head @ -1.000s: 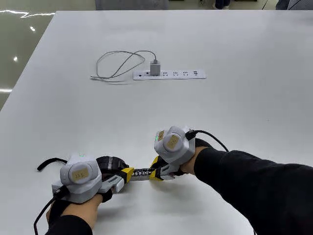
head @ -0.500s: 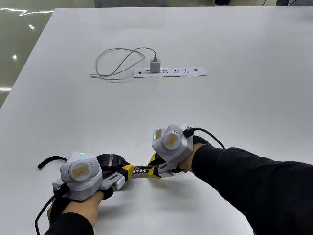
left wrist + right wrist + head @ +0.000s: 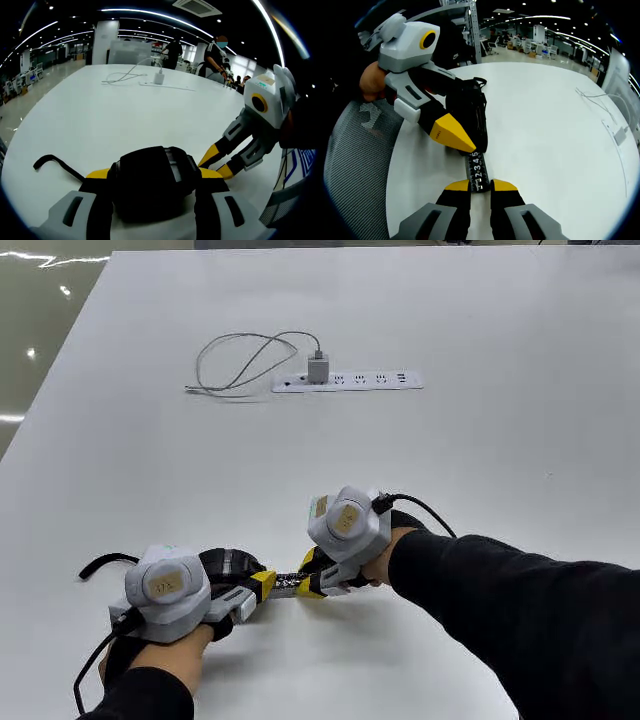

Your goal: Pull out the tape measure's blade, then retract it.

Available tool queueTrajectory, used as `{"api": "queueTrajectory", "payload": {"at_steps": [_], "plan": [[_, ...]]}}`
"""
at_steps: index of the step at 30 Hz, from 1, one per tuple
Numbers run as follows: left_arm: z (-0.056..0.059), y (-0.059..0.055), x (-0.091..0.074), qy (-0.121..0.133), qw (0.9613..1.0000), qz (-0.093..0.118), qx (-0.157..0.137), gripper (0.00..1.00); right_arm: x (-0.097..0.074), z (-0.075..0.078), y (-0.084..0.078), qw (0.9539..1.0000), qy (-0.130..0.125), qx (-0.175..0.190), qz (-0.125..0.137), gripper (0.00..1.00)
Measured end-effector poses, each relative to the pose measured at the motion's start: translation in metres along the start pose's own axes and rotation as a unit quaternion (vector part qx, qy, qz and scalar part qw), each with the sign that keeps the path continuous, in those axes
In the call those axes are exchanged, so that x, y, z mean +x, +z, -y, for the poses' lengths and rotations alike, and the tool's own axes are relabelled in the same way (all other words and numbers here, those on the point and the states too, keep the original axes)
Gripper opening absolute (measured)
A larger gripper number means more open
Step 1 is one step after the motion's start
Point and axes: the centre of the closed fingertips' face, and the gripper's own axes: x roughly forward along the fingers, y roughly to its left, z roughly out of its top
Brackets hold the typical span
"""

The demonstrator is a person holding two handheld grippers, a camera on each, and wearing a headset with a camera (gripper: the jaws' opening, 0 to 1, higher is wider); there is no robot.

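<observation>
We see our left claw (image 3: 255, 590) clamped around the black tape measure case (image 3: 152, 185) on the counter (image 3: 400, 460), our right claw (image 3: 480, 186) pinching the short blade (image 3: 476, 167)

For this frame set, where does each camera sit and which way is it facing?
Head view: on the headset, looking forward and down at the white table; the person's arms, left gripper and right gripper show.
Left gripper view: on the left gripper, facing across the table over the tape measure in its jaws; the right gripper enters from the right.
Right gripper view: on the right gripper, facing the left gripper along the blade; the person's hand shows.
Shared: both gripper views show the tape measure and power strip.
</observation>
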Motion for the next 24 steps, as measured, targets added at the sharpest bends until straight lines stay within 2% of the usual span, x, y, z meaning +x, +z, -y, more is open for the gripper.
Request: {"api": "queueTrajectory", "payload": {"at_steps": [10,18,24], "plan": [[0.0004,-0.0002,-0.0009,-0.001,1.0,-0.001,0.0,0.62,0.0035,-0.0012,0.0036,0.9998,-0.001,0.016,-0.008,0.11],[0.0,-0.0002,-0.0011,-0.002,1.0,0.0,0.0,0.62,0.0055,-0.0019,0.0062,1.0,-0.001,0.007,0.004,0.11],[0.0001,0.0,-0.0007,-0.002,1.0,0.0,0.0,0.62,0.0073,-0.0021,0.007,1.0,-0.001,0.0,-0.003,0.1]]}}
